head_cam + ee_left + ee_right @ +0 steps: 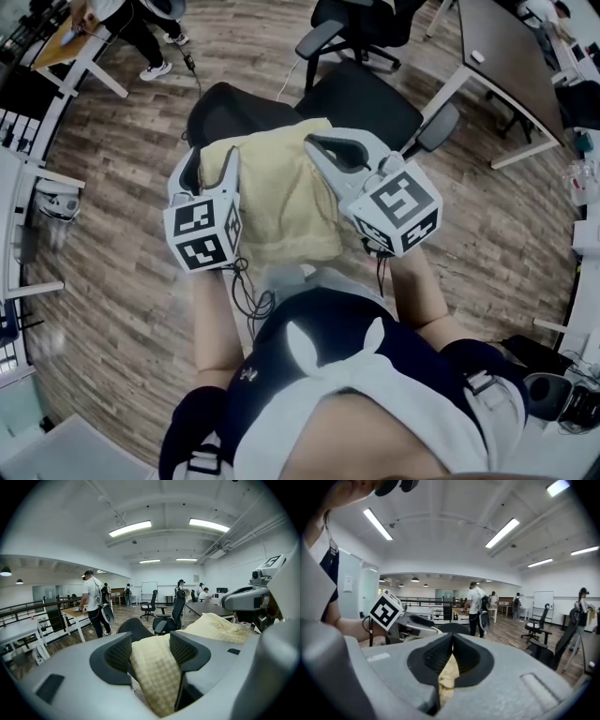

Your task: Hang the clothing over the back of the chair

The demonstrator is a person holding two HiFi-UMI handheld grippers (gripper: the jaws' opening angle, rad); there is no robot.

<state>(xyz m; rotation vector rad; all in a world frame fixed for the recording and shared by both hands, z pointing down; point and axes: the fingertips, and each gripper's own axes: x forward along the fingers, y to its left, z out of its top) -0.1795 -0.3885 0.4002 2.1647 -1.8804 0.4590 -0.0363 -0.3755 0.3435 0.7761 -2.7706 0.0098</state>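
Over an office's wooden floor (122,309), the yellow garment (281,202) is held spread near the top edge of the black chair (234,112). The left gripper (211,171) clamps its left side and the right gripper (319,145) is clenched on its right side.

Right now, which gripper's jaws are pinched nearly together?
The right gripper: jaws almost meet on a thin cloth fold; the left gripper's stand wider around a thick bunch.
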